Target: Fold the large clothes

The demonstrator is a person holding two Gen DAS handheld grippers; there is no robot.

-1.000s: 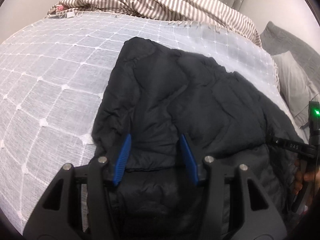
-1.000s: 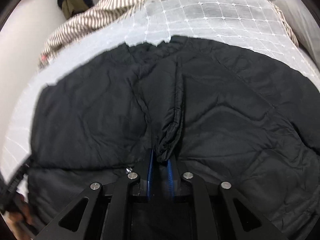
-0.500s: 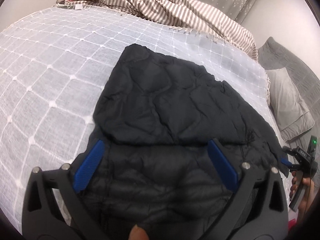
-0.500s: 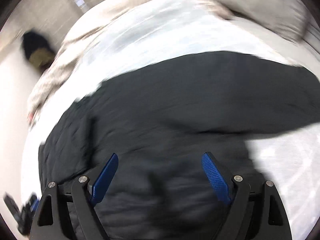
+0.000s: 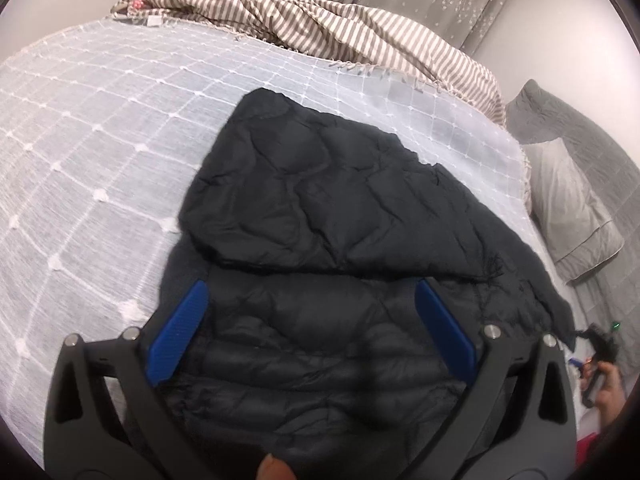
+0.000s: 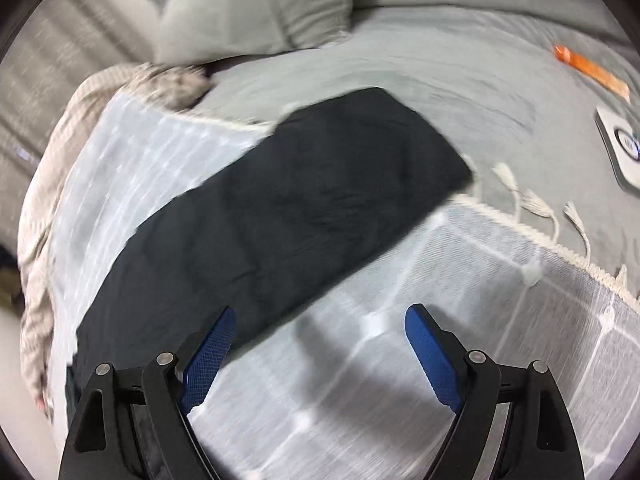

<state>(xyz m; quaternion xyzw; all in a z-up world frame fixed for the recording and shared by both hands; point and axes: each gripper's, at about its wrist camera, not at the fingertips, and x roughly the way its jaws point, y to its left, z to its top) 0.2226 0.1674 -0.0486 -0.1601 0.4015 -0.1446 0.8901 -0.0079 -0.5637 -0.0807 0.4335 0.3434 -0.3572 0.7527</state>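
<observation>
A black quilted puffer jacket (image 5: pixel 332 216) lies on the white grid-patterned bedspread (image 5: pixel 100 152), with one flap folded across its body. My left gripper (image 5: pixel 312 316) is open and empty, hovering over the jacket's near part. In the right wrist view the jacket's sleeve (image 6: pixel 320 200) stretches out toward the far right, over the bedspread's (image 6: pixel 400 360) tasselled edge. My right gripper (image 6: pixel 320 344) is open and empty above the bedspread, its left finger by the jacket's edge. It also shows small in the left wrist view (image 5: pixel 600 344).
A striped brown blanket (image 5: pixel 340 36) is bunched at the far side. Grey pillows (image 5: pixel 568 208) lie to the right on a grey sheet (image 6: pixel 460 68). An orange object (image 6: pixel 588 72) and a white device (image 6: pixel 624 152) lie on the sheet.
Both grippers let go of the jacket and opened wide. The right gripper swung right, away from the jacket body toward the sleeve. The left gripper pulled back a little.
</observation>
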